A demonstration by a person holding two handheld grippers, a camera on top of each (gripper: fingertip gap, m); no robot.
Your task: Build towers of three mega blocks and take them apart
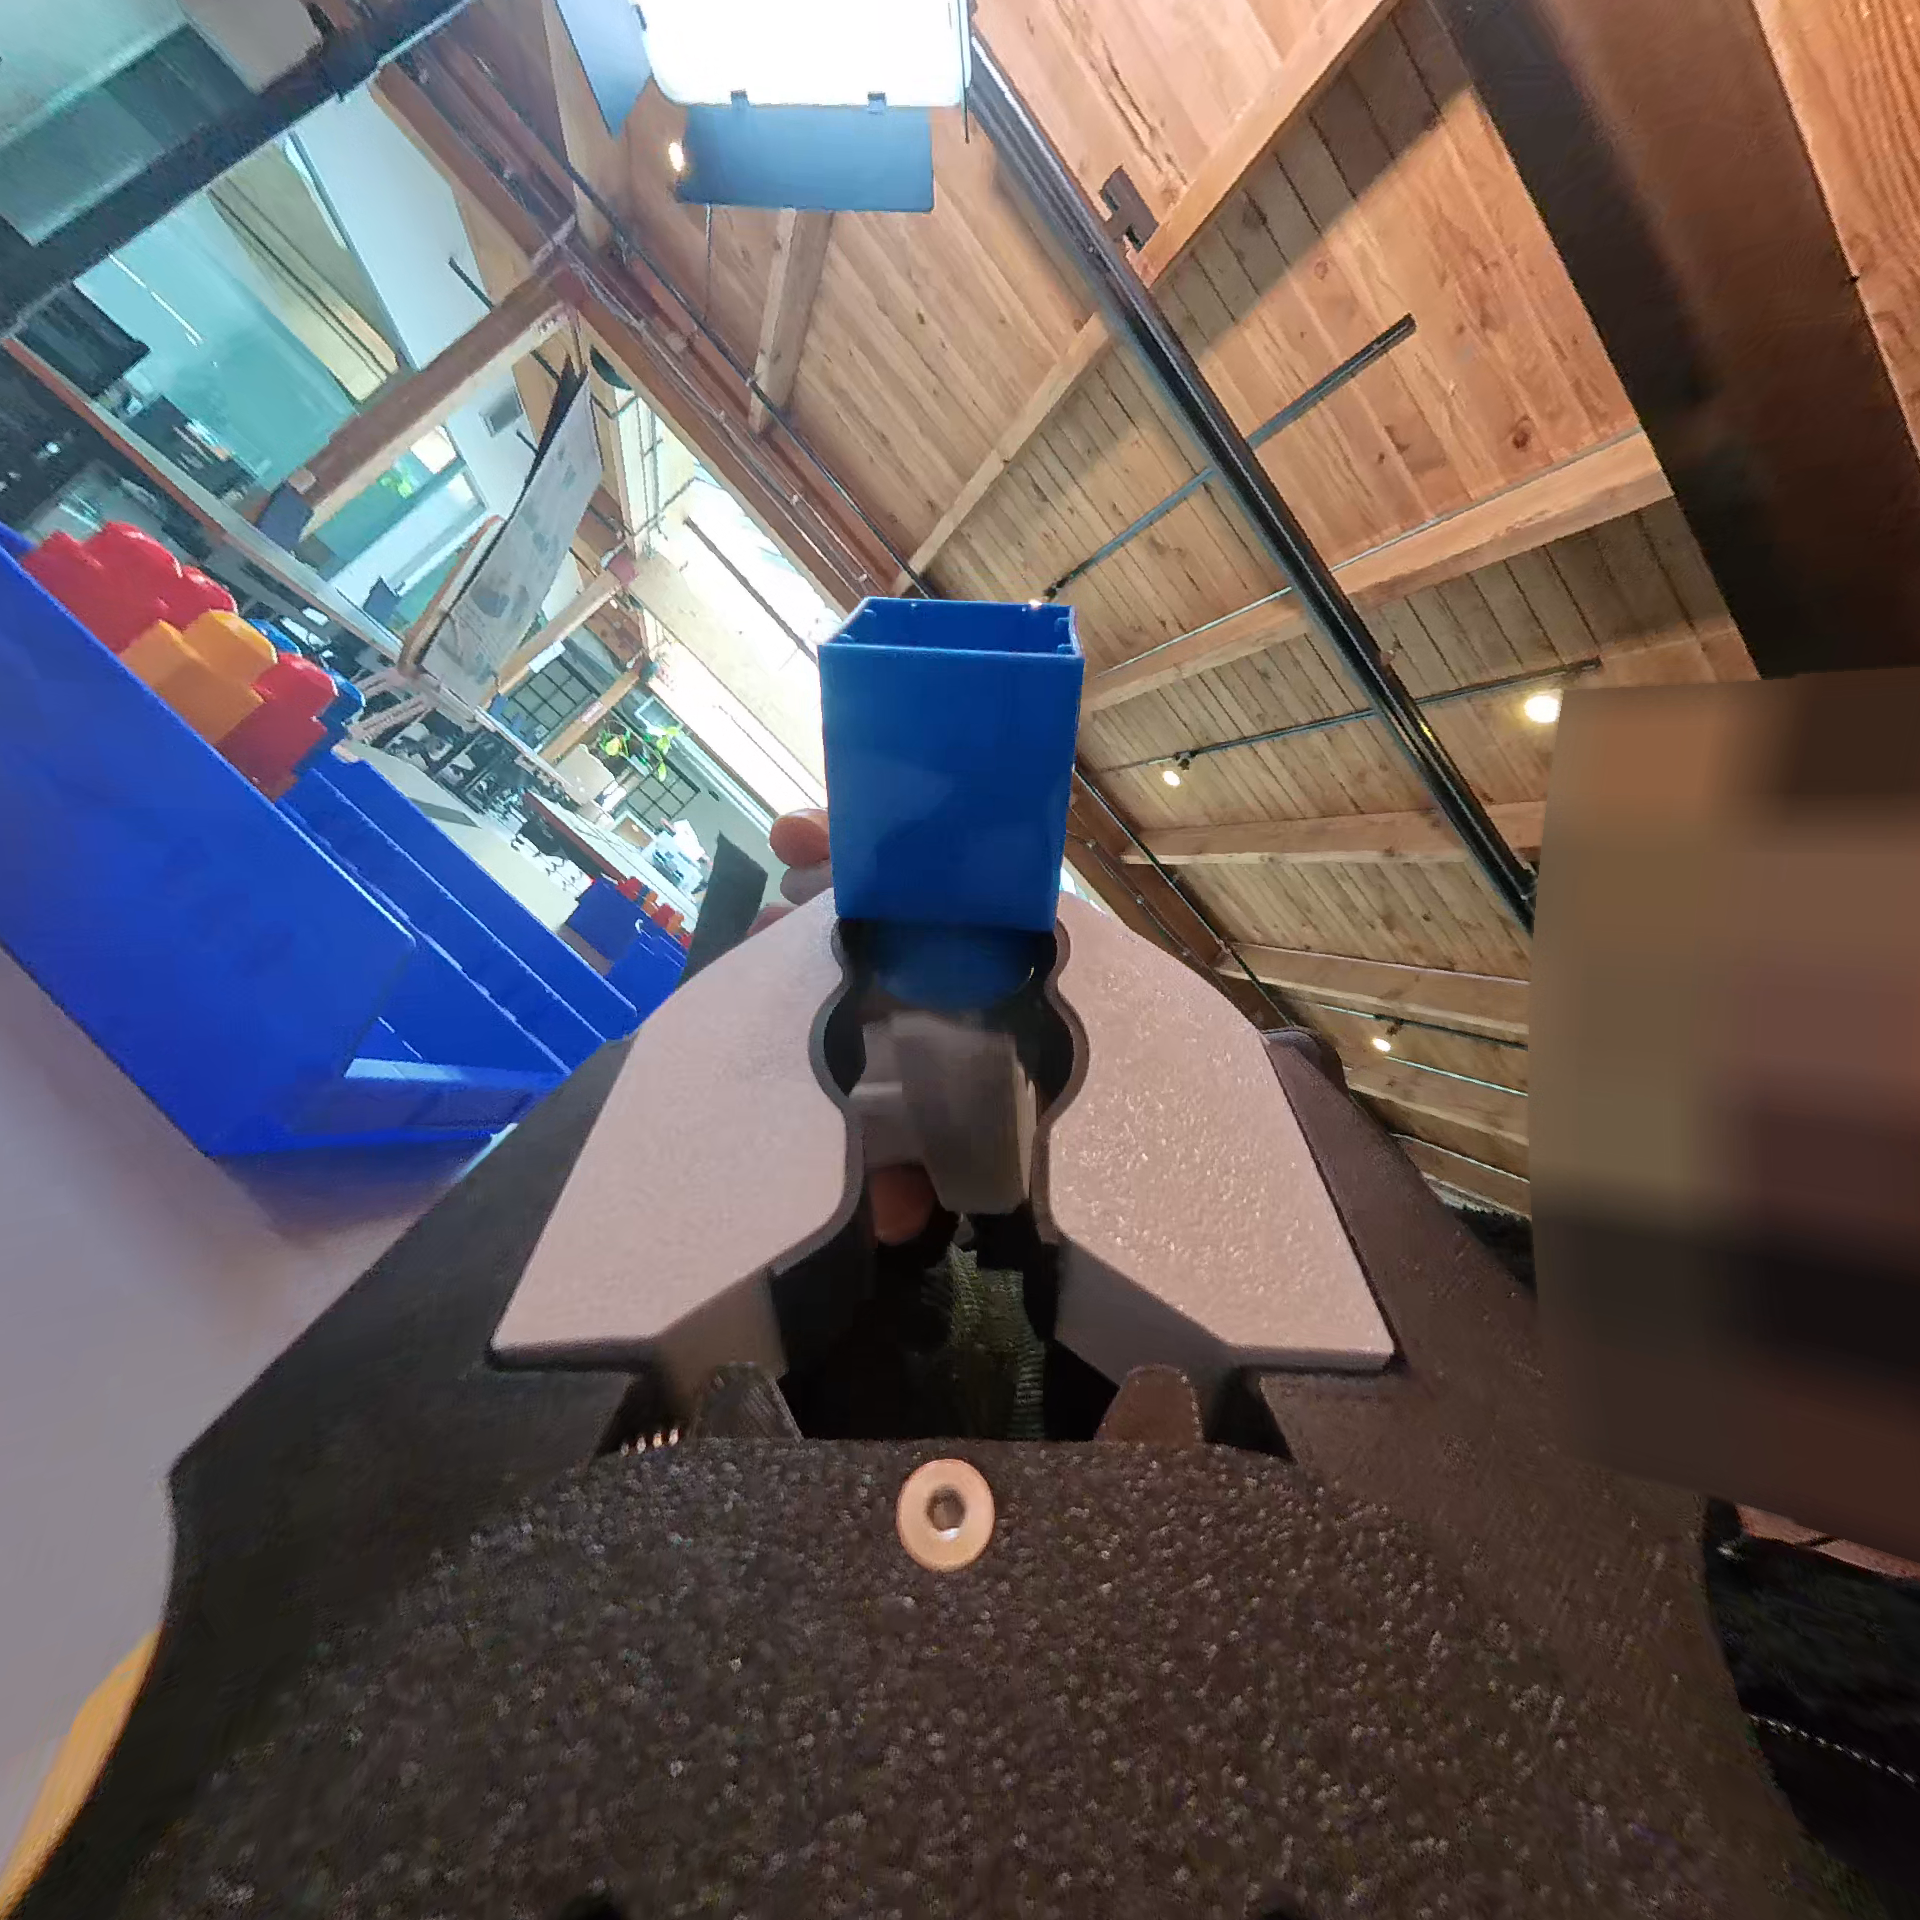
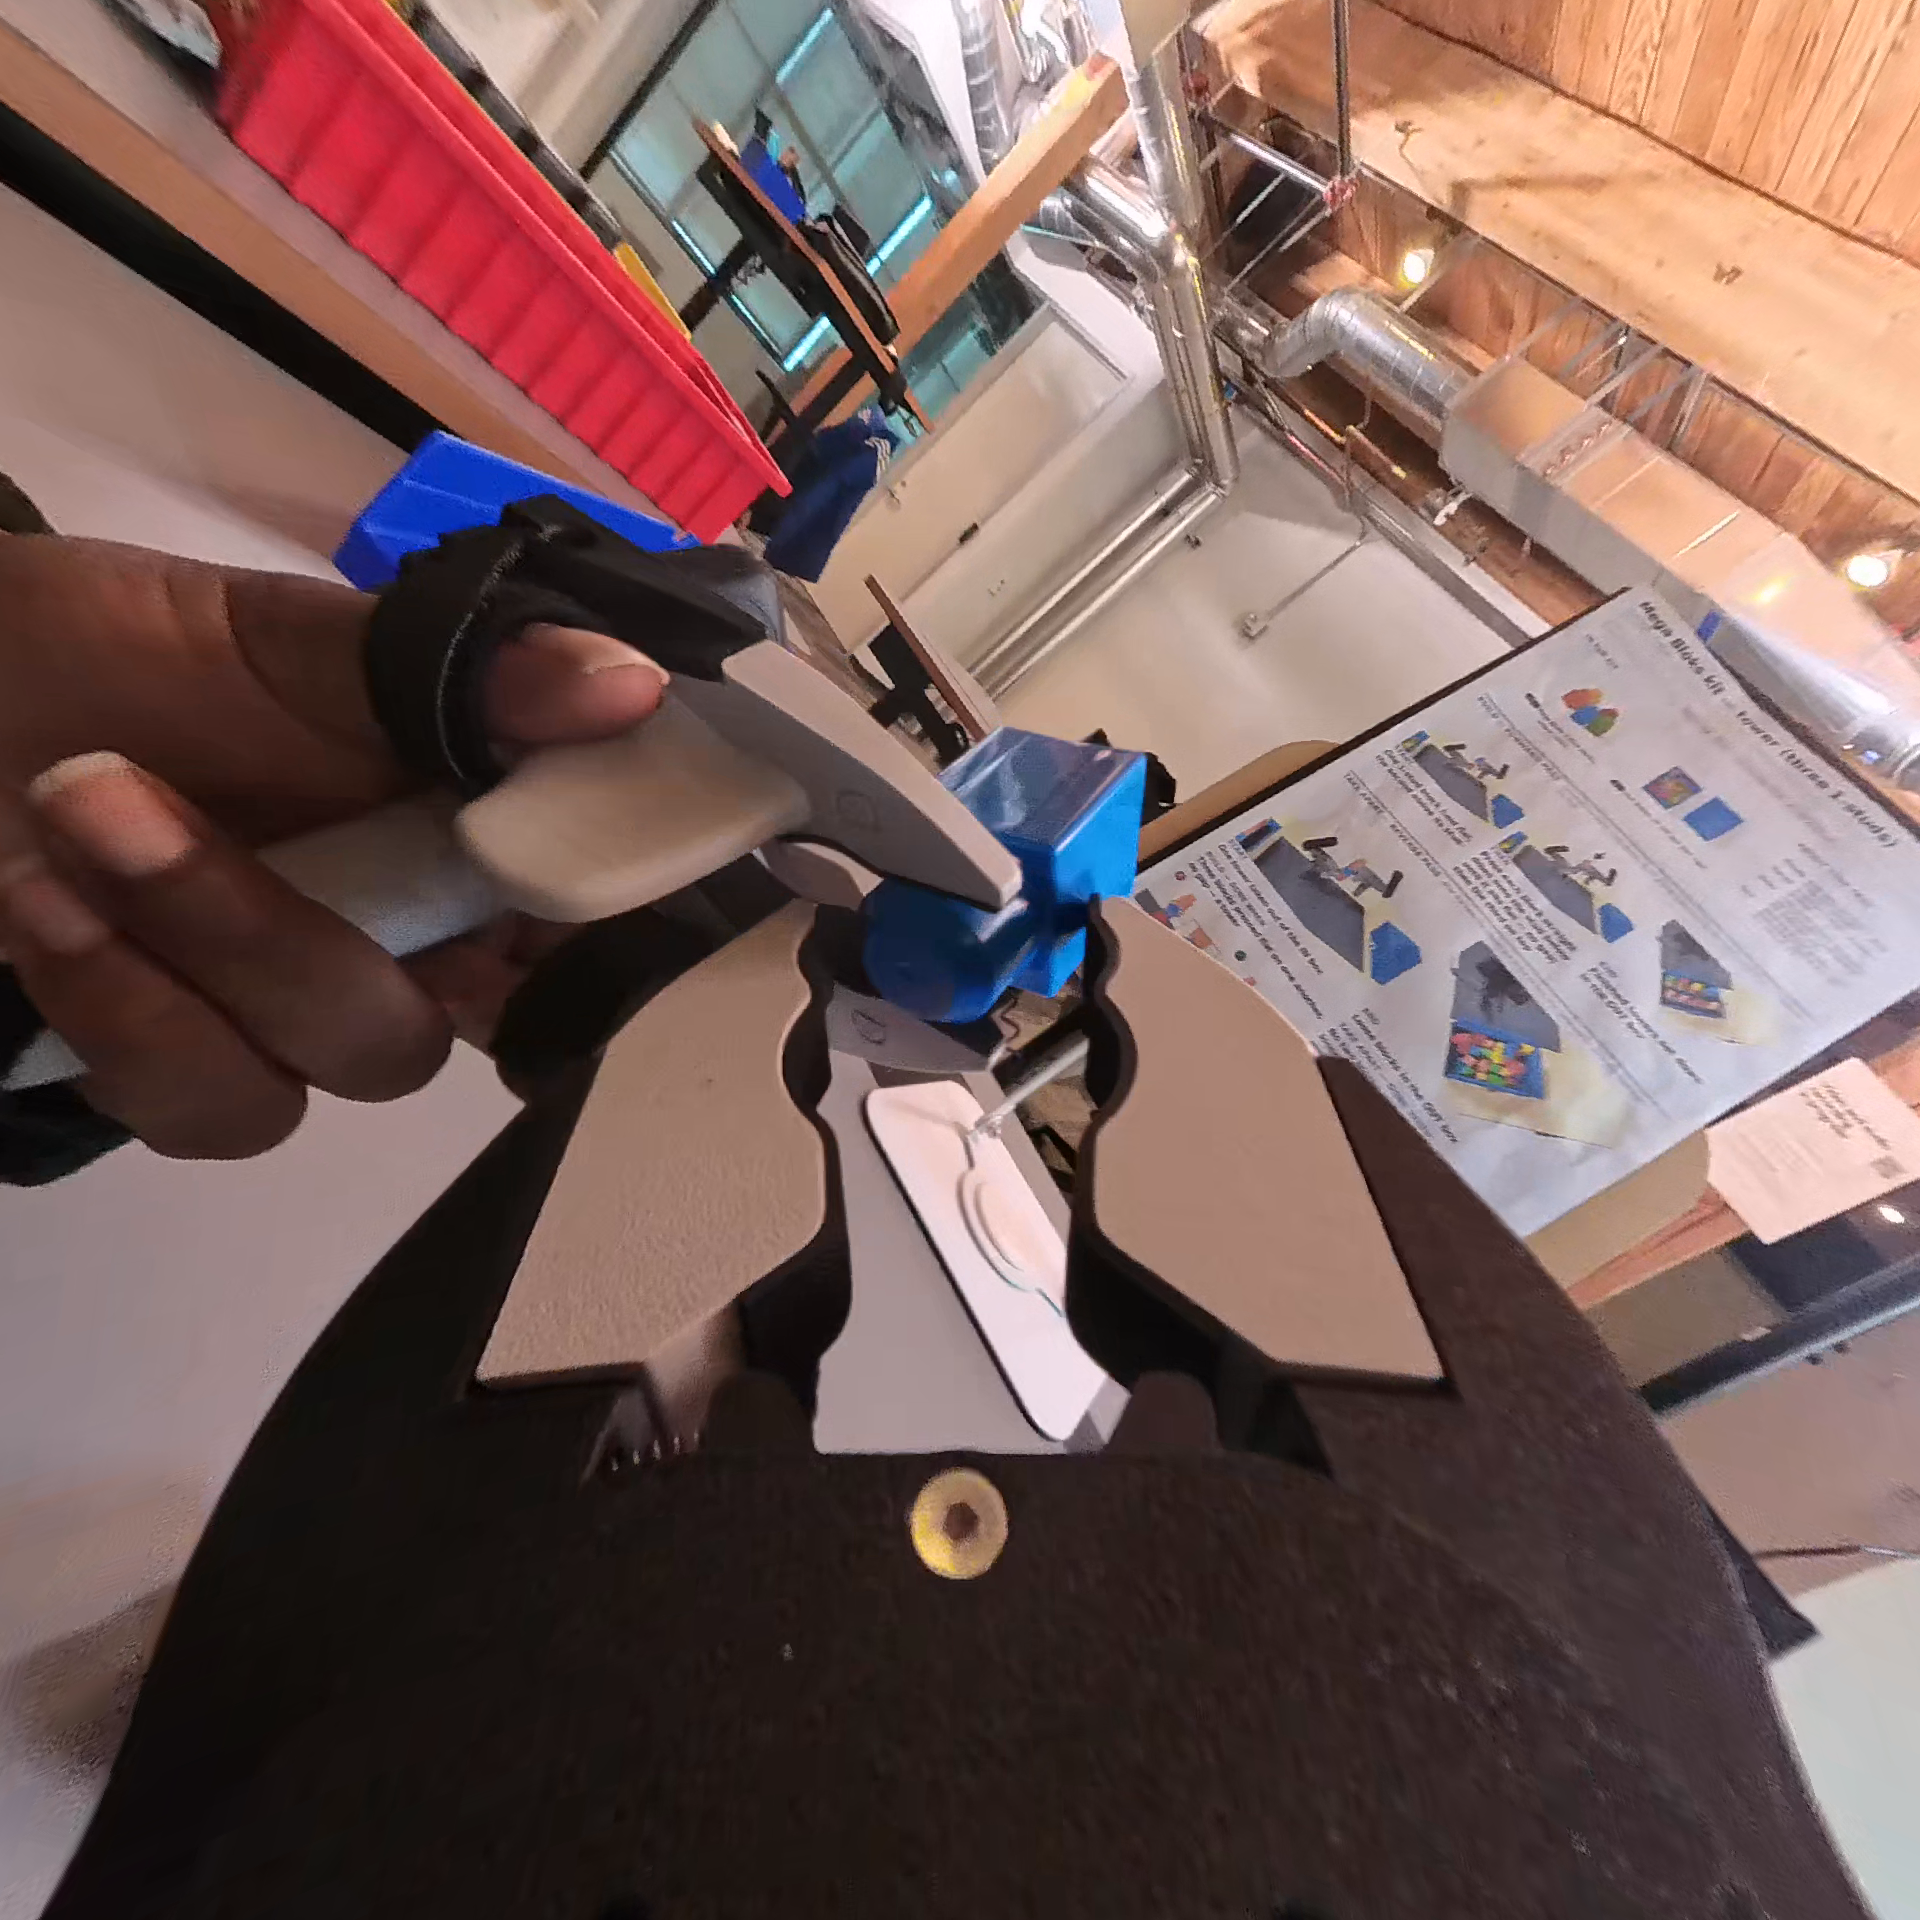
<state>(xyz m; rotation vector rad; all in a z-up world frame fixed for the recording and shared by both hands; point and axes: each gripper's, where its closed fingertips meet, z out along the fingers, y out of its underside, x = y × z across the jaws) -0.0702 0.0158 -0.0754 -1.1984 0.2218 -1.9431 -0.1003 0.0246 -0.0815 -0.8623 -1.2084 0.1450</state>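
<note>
A single blue mega block (image 1: 945, 779) is held up in the air, its hollow underside pointing away from the left camera. My left gripper (image 1: 945, 935) is shut on the block's round stud. In the right wrist view a hand (image 2: 208, 831) brings that left gripper (image 2: 966, 966) in from the left, one finger above the stud and one below. My right gripper (image 2: 954, 920) stands open around the same blue block (image 2: 1060, 821). Its right finger is at the block's corner. A dark gap shows between its left finger and the stud.
A blue bin (image 1: 208, 935) with red and orange blocks (image 1: 156, 603) stands on the pale table (image 1: 104, 1247) to the left. A long red bin (image 2: 468, 239) and a blue bin (image 2: 447, 499) lie beyond the hand. A printed sheet (image 2: 1507, 883) stands at the right. My two grippers' fingertips are within a few centimetres of each other.
</note>
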